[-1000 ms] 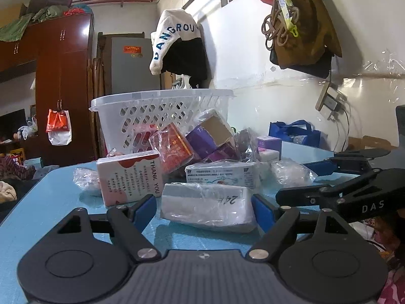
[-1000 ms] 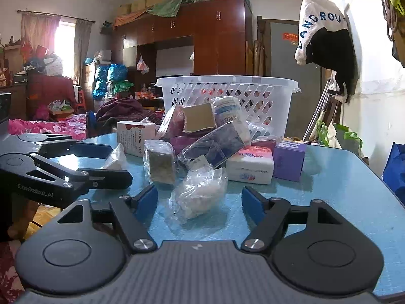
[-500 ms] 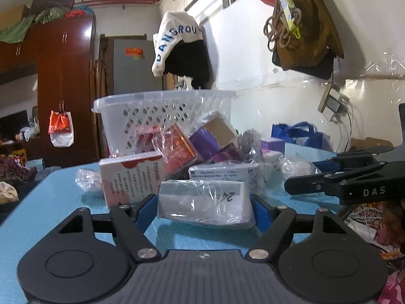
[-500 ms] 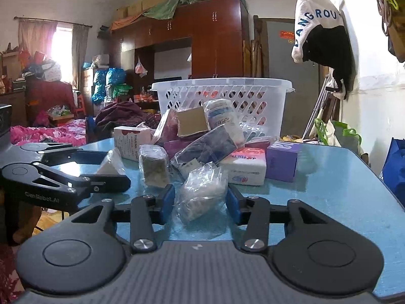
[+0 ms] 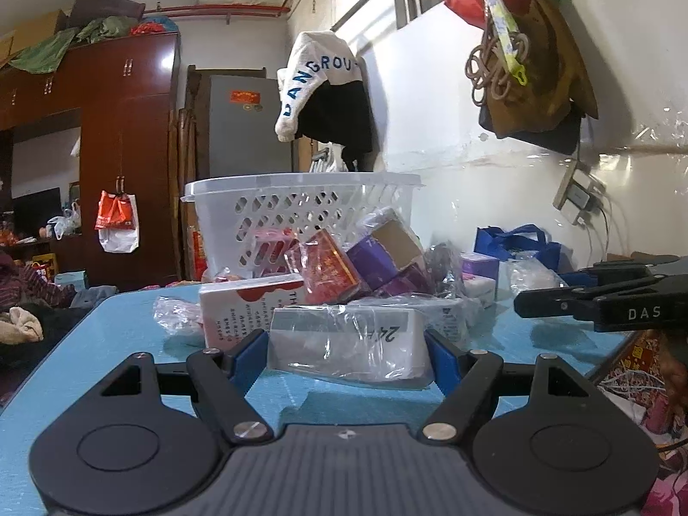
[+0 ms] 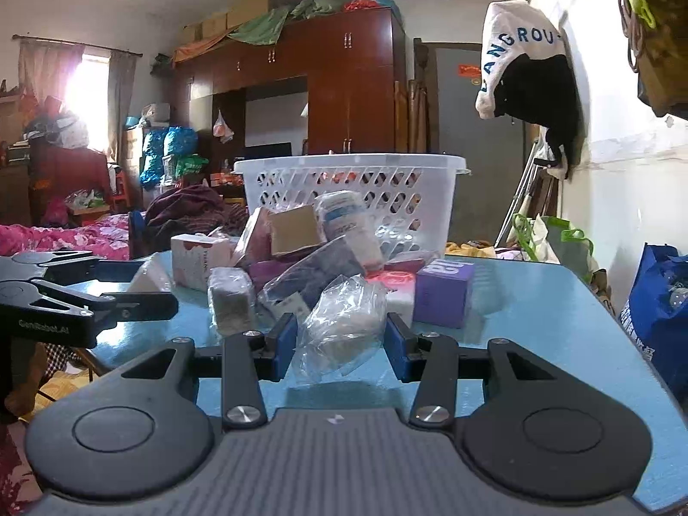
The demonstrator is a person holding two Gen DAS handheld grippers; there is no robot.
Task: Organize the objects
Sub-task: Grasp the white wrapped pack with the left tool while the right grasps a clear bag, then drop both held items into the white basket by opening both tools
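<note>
With each hand-held gripper clamped, left on a wrapped box, right on a plastic bag, next comes lifting into the basket behind.

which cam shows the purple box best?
Right wrist: the purple box stands unobstructed on the blue table, front and top faces visible, right of the pile. Left wrist shows only a small distant part of it, behind wrapped packets.

Left tool clamped wide, right tool clamped narrow, both pointing slightly downward, side by side
</note>
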